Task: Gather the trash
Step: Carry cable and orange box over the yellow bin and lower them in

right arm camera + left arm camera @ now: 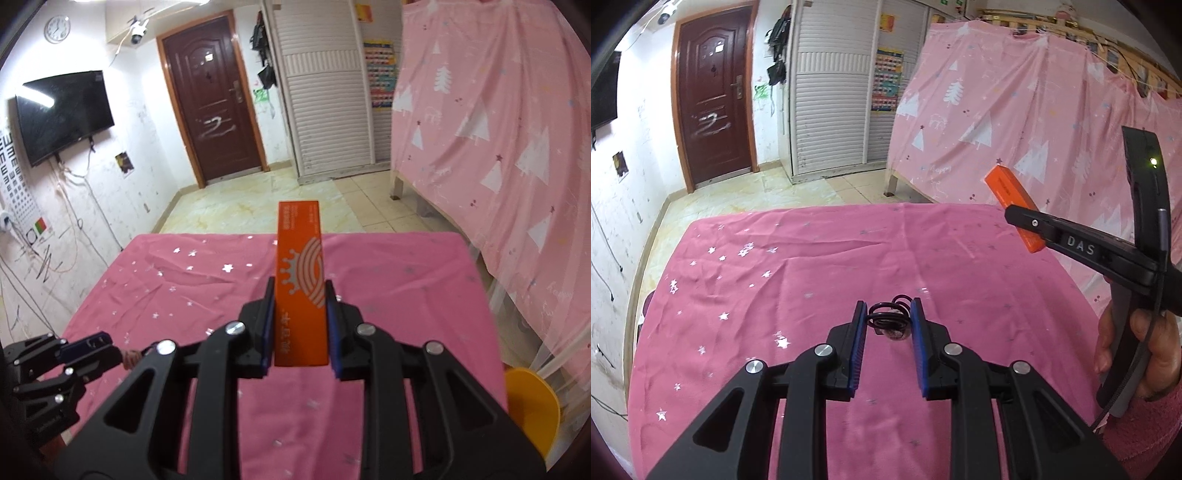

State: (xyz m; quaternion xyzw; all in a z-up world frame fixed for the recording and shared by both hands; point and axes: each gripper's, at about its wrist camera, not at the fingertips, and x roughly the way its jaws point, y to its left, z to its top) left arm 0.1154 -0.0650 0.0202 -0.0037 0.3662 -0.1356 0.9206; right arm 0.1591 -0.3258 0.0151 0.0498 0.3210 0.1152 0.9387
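My right gripper [300, 295] is shut on a long orange box [301, 280] and holds it up above the pink star-print tablecloth [184, 280]. The box also shows in the left wrist view [1012, 201], held high at the right by the right gripper [1015, 216]. My left gripper [888, 310] is down at the cloth with its blue pads either side of a coiled black hair tie with a small bead [890, 321]; the pads are apart from it. The left gripper also shows low at the left in the right wrist view [110, 350].
The table's far edge [849, 208] drops to a tiled floor. A pink curtain with white trees [498, 129] hangs at the right. A yellow chair [532, 406] stands by the table's right side. A door, wardrobe and wall TV [62, 114] are beyond.
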